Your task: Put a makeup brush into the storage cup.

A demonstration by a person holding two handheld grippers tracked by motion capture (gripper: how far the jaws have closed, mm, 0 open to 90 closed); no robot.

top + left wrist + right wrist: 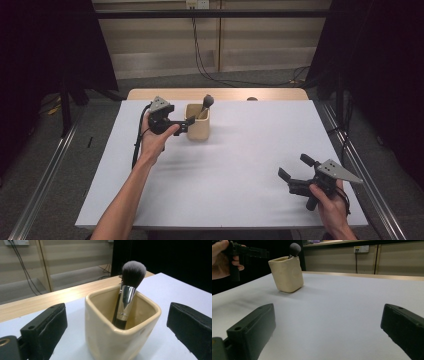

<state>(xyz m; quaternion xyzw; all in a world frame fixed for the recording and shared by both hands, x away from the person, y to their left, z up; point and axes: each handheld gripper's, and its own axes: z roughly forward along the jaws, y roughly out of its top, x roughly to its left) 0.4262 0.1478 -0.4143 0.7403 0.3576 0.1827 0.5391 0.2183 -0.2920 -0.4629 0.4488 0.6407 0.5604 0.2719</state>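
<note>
makeup brush (128,292) stands bristles-up in the cream cup (120,335) near the table's (225,190) far edge; the left gripper view adds its silver ferrule leaning on the rim. left gripper (188,124) sits just beside the cup, jaws spread, gripping nothing. right gripper (295,170), well apart, is released too.

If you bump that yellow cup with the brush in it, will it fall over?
Probably not easily. The cup has thick walls and a wide squarish base flat on the table, so it would likely slide rather than tip. It looks like glazed pottery, so probably slippery and breakable. The brush just leans inside, so it may wobble.
</note>
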